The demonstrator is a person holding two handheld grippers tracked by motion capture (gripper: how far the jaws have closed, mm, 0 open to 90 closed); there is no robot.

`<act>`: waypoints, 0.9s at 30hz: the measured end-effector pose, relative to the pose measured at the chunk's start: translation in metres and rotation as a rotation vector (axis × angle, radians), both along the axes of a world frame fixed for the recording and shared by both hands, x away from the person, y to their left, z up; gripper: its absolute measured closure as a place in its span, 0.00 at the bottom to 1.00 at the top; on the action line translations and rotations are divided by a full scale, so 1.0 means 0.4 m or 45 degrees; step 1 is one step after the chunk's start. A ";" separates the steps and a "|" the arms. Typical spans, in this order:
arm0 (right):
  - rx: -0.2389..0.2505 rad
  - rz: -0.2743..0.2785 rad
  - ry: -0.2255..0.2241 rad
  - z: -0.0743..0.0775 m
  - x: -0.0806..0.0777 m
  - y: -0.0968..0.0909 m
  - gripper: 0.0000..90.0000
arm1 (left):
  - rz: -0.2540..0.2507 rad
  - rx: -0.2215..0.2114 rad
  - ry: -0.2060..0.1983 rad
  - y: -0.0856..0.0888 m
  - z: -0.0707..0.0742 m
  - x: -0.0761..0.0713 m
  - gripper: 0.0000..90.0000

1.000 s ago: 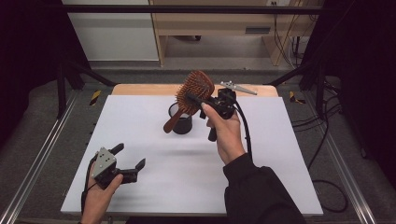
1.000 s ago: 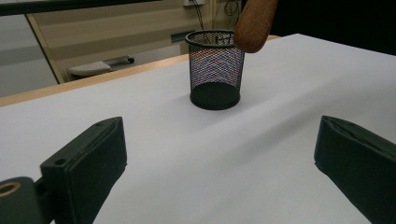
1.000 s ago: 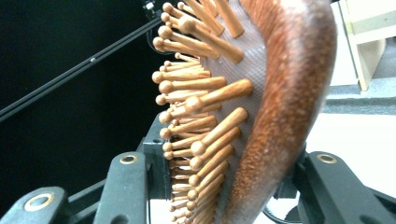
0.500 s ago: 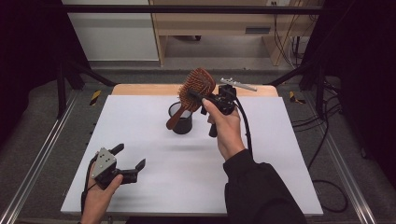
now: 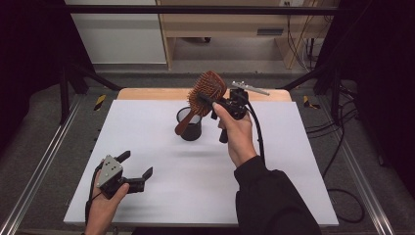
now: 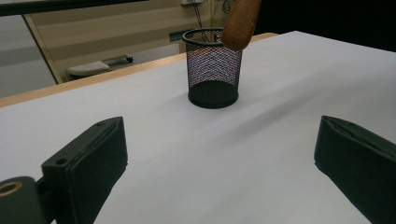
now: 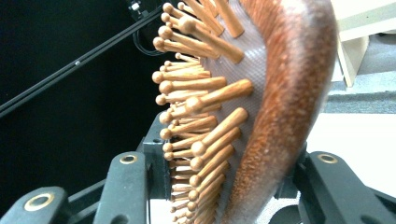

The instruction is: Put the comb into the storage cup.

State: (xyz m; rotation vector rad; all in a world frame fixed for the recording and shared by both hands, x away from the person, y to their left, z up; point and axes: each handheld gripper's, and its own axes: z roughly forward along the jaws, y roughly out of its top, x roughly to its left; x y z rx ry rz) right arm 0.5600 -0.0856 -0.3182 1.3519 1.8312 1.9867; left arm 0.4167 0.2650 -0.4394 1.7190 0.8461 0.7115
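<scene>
So my right gripper is clamped on the wooden hairbrush by its head, holding it tilted in the air with the handle tip hanging over the black mesh cup near the table's far edge. My left gripper sits wide open near the front left corner, holding nothing

You've got a white table top with a wooden strip along its far edge, well beyond the fingers. Grey carpet floor around it, metal rails either side, black curtains flanking, light wood cabinet behind, cables right.
</scene>
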 end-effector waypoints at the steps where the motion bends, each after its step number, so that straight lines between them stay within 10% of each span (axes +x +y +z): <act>1: -0.002 0.002 -0.001 0.000 0.000 0.000 0.58 | 0.002 0.005 -0.002 0.000 0.000 0.000 0.03; 27: 0.045 -0.068 -0.038 0.014 0.001 -0.011 0.57 | -0.001 0.006 -0.004 -0.001 0.000 0.000 0.03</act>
